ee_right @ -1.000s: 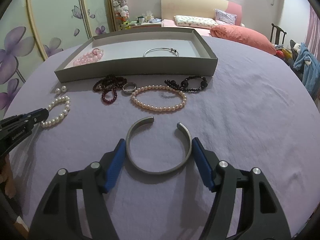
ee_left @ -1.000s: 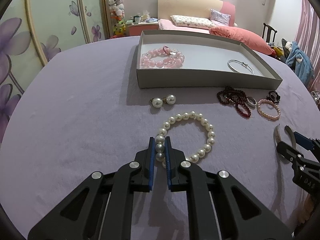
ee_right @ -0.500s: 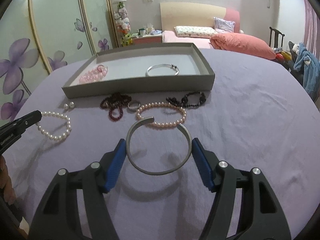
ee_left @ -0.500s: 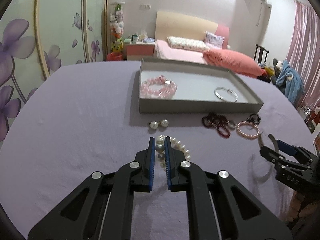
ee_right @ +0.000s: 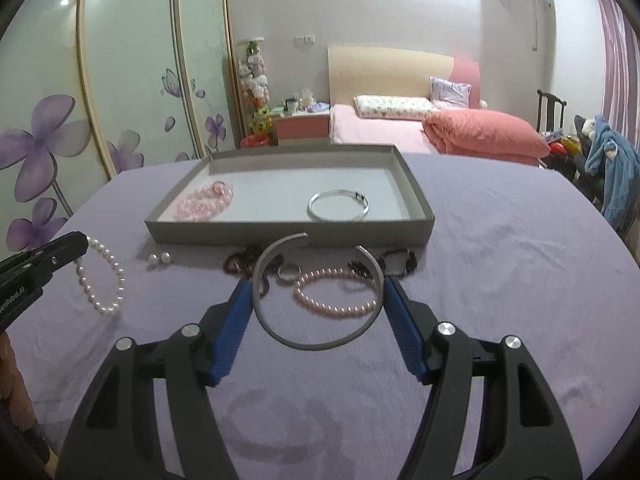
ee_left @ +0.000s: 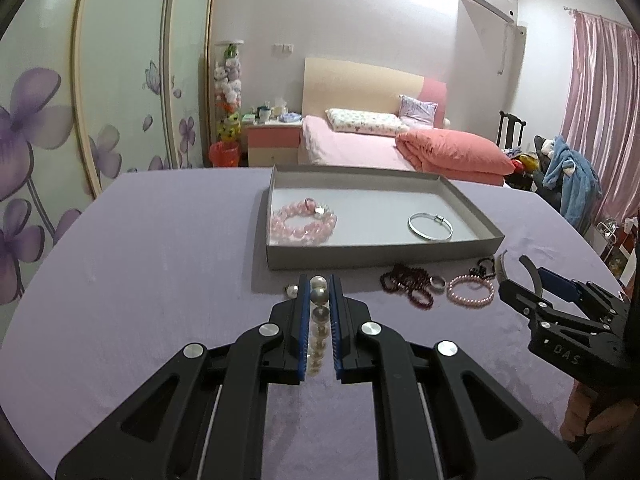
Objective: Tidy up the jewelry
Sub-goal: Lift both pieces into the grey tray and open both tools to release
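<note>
Gripping pearl bracelet (ee_left: 318,320) in left hand-held gripper (ee_left: 319,294); limp, slippery. Right hand-held gripper (ee_right: 318,300) clamps stiff bangle's (ee_right: 316,336) sides.

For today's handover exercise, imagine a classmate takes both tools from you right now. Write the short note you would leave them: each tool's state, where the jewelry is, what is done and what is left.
Left tool: shut on the white pearl bracelet, lifted off the purple tablecloth.
Right tool: shut on the open grey metal cuff bangle, held above the cloth.
Done: the pink bead bracelet and thin silver bangle lie in the shallow grey tray.
Left: both held pieces, then those in front of the tray: two pearl earrings, dark red bead strand, small silver ring, pink pearl bracelet, black bead bracelet.
</note>
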Available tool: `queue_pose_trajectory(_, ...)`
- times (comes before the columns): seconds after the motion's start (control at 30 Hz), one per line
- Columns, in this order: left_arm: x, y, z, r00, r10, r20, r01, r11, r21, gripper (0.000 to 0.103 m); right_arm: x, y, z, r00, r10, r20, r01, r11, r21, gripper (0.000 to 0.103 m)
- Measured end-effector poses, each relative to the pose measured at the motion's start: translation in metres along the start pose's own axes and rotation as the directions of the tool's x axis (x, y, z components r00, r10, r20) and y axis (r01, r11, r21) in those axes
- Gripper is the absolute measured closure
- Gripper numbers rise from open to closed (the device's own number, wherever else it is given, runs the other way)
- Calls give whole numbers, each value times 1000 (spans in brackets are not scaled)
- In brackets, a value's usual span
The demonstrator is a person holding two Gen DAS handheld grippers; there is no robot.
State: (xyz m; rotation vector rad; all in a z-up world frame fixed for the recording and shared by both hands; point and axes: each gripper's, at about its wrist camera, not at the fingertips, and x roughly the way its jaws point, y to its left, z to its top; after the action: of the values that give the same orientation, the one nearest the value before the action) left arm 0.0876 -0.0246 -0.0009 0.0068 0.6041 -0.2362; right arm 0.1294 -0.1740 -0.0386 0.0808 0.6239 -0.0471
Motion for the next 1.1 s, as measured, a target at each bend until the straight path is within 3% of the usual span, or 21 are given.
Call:
queue_pose_trajectory(0.47,-2,-13,21,997,14,80,-17,999,31,93,-11,8,23,989,-26,144,31,999,-36,39)
queue_pose_trajectory(0.77,-1,-20,40,990,27,136,-32,999,30,93,-12,7,43,966,-65,249,78,996,-45,39)
queue_pose_trajectory(1.1,21,-24,64,984,48,171,-49,999,5,93,16,9,69,942,-104,318,127,991,-51,38)
